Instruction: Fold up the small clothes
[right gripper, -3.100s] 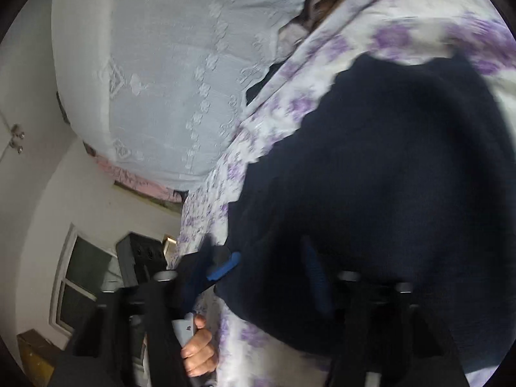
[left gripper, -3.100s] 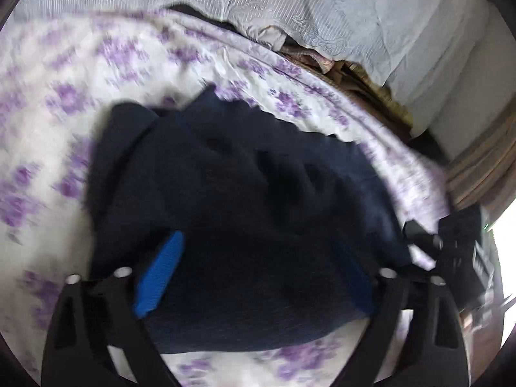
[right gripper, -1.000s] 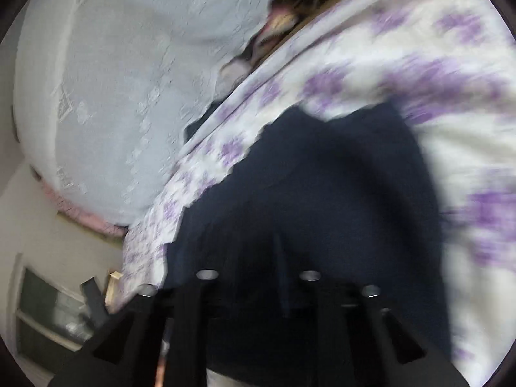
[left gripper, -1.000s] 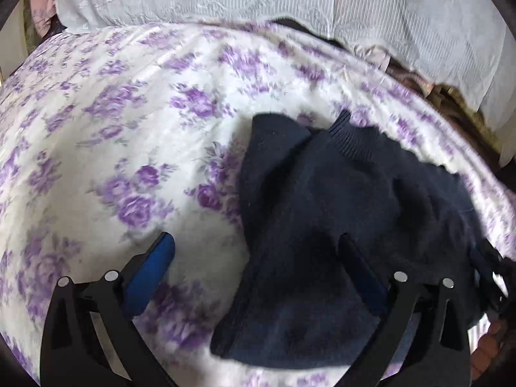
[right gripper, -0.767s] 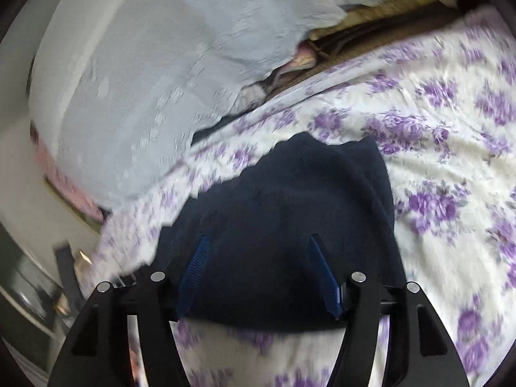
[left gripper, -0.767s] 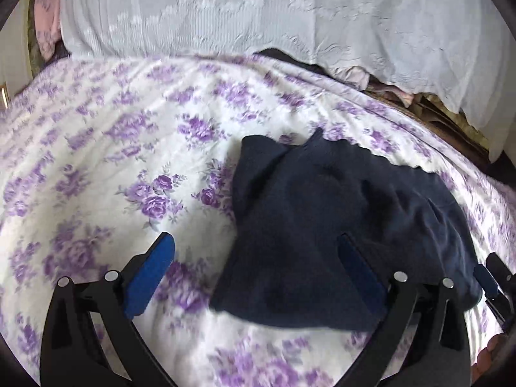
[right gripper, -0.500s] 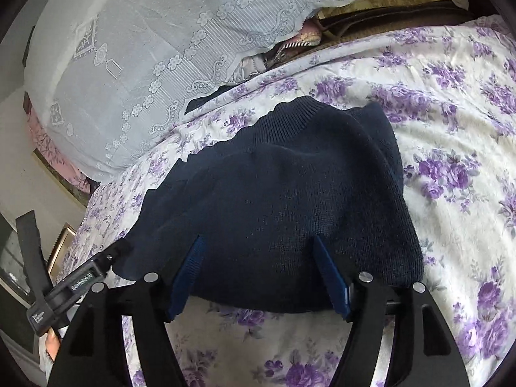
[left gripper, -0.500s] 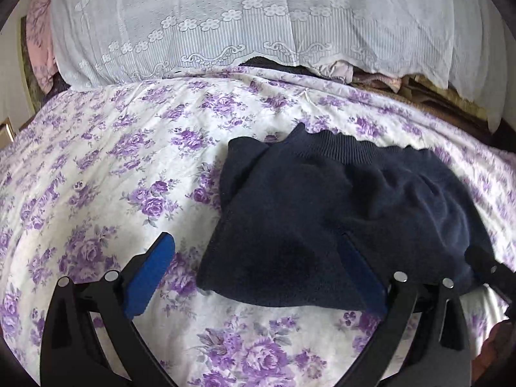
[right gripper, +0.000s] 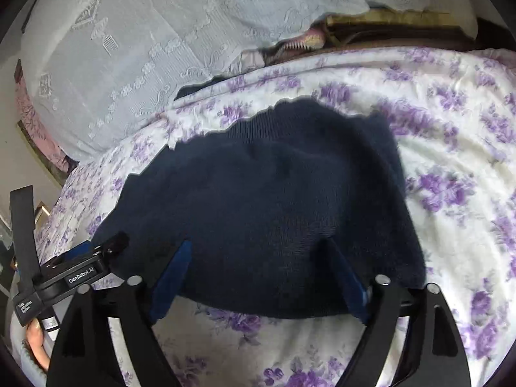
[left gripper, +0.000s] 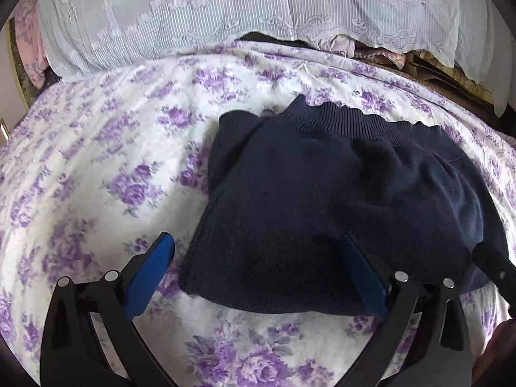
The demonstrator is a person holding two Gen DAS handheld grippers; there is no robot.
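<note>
The dark blue sweater (left gripper: 338,200) lies folded in a thick bundle on the bed (left gripper: 106,167). It sits about in the middle of the flowery cover, and its ribbed band (left gripper: 348,121) points to the far edge of the bed, where the white lace cloth (left gripper: 225,9) hangs down.

It looks soft and floppy, like knitted wool. It is likely light, and it will bend and sag if you lift it by one spot. It will not break and it does not look slippery. The layers could slide apart, so it is best to pinch all the layers at once. A good place to hold is the near folded edge (right gripper: 258,306), which is thick and round, or the two near corners, one for each claw. The ribbed band is firmer and would also be easy to grab.

The left claw (left gripper: 258,277) is spread wide and holds nothing. One blue finger is over the bare cover beside the sweater's near corner, and the other is over the knit; I cannot tell if it touches.

The right claw (right gripper: 261,277) has just been opening and now stands wide. Both its blue fingers are over the sweater's near edge, but they do not squeeze it. The sweater looks let go.

A person's hand (right gripper: 35,342) holds the left claw's handle.
</note>
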